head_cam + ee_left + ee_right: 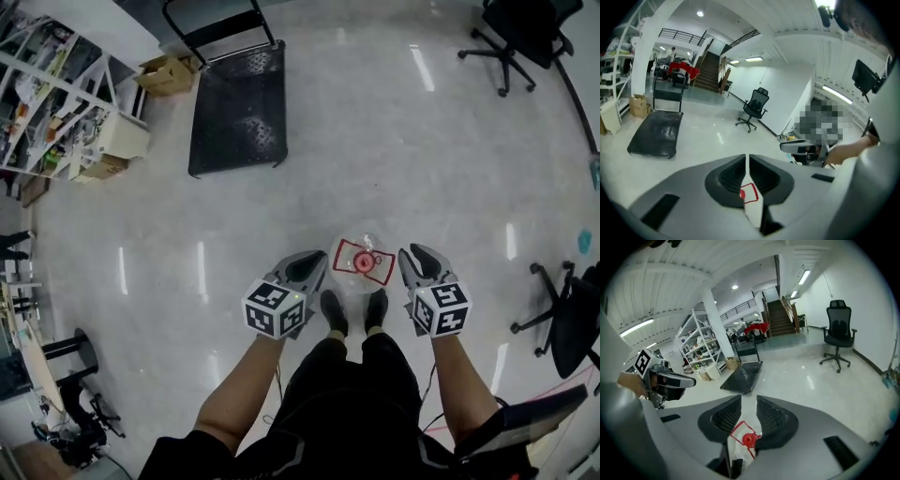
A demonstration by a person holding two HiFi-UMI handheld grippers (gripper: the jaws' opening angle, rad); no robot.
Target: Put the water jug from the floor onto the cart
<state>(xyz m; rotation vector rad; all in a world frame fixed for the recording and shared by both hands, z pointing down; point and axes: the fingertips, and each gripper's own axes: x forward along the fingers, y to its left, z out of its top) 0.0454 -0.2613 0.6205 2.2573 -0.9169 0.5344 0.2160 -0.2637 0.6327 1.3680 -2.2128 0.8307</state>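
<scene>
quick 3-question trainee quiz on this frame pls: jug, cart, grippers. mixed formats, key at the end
1. True or false: the water jug already sits on the cart.
2. Which gripper has its jaws apart? A) left gripper B) right gripper C) both
3. Fill in: the jug stands on the floor, between the two grippers and just ahead of the person's ____.

Key:
1. False. The jug is on the floor and the cart stands well away from it, with nothing on its deck.
2. B. The left gripper's jaws are together.
3. shoes
</scene>
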